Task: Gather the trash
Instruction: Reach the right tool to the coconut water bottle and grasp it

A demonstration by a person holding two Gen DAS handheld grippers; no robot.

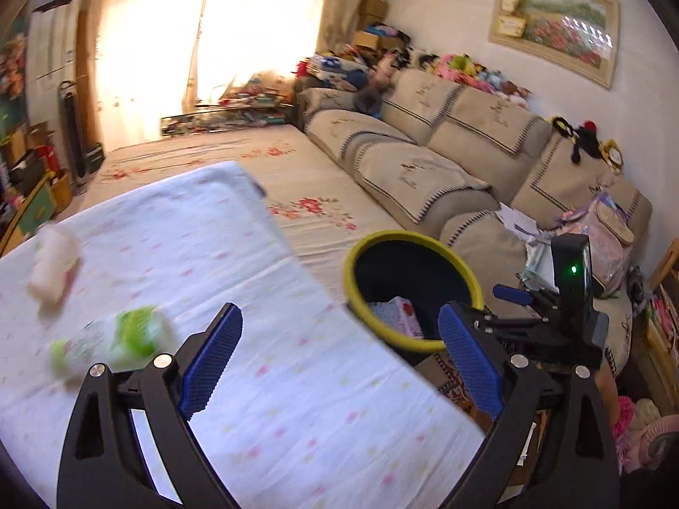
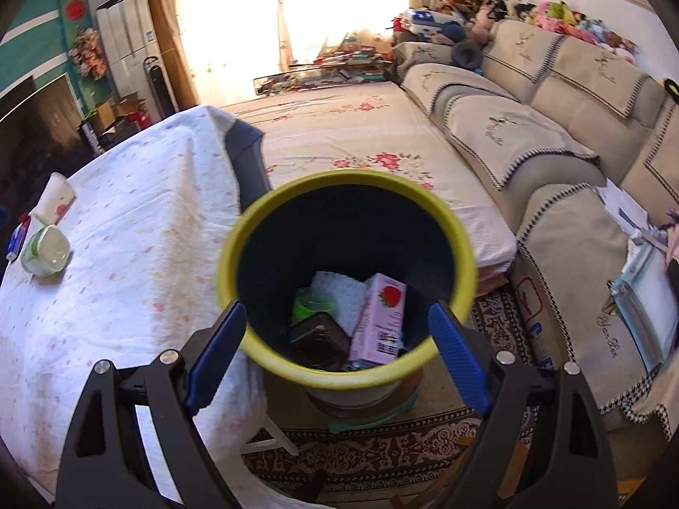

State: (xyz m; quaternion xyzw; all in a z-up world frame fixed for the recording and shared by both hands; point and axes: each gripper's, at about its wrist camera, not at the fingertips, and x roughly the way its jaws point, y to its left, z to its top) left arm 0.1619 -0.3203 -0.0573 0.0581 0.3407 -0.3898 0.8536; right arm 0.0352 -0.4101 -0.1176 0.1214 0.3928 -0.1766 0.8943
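Note:
A dark bin with a yellow rim (image 2: 346, 229) stands beside the cloth-covered table (image 2: 127, 220). Inside lie a pink strawberry carton (image 2: 382, 318), a white cloth, a green item and a black tray (image 2: 318, 339). My right gripper (image 2: 335, 352) is open and empty just above the bin's mouth. My left gripper (image 1: 339, 360) is open and empty over the table's right part, with the bin (image 1: 356, 271) ahead to the right. On the table lie a green-and-white cup (image 1: 114, 337) on its side and a white paper cup (image 1: 53, 265); both also show in the right wrist view, green cup (image 2: 44, 252) and white cup (image 2: 53, 199).
A beige sofa (image 2: 551, 127) runs along the right. A floral-covered low surface (image 2: 360, 135) lies behind the bin. A patterned rug (image 2: 382, 445) covers the floor. The right gripper's body (image 1: 568, 297) shows at the right in the left wrist view. A small blue-and-red item (image 2: 17, 237) lies near the table's left edge.

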